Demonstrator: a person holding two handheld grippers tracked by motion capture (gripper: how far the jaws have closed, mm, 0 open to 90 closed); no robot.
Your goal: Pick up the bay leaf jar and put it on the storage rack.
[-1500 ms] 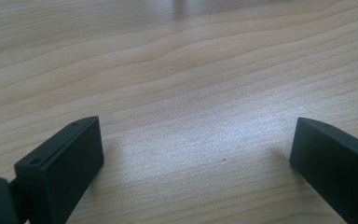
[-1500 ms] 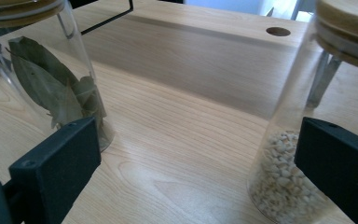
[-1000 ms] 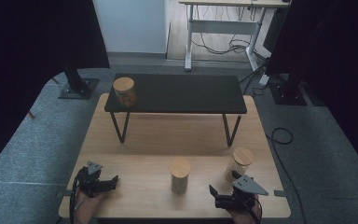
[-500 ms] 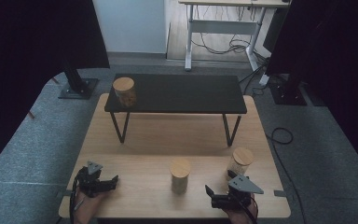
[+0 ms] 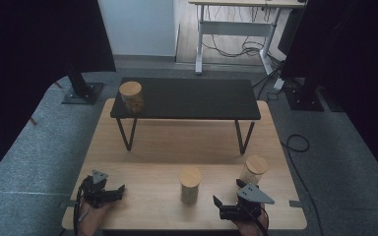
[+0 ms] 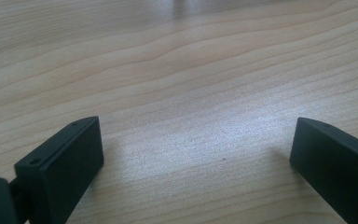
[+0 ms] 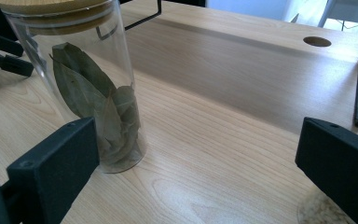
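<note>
Three glass jars with wooden lids are here. The middle jar [image 5: 190, 185] holds bay leaves and stands near the wooden table's front edge. In the right gripper view this bay-leaf jar [image 7: 93, 93] is just ahead of the left jaw. My right gripper [image 5: 228, 194] [image 7: 196, 158] is open and empty, low over the table between the middle jar and the right jar [image 5: 253, 169]. The right jar's grain-filled base [image 7: 320, 212] shows by the right jaw. A third jar [image 5: 131, 96] stands on the black shelf [image 5: 197, 98]. My left gripper [image 5: 115, 192] [image 6: 196, 154] is open over bare wood.
The wooden table [image 5: 157, 142] carries the black metal-legged shelf across its back half. Grey carpet surrounds the table, with a loose cable [image 5: 298, 143] at the right. A cable hole [image 7: 317, 41] pierces the tabletop. The left gripper [image 7: 4, 51] shows beyond the bay-leaf jar.
My right gripper has edged slightly left, toward the middle jar. The left gripper and the jars have stayed put.
</note>
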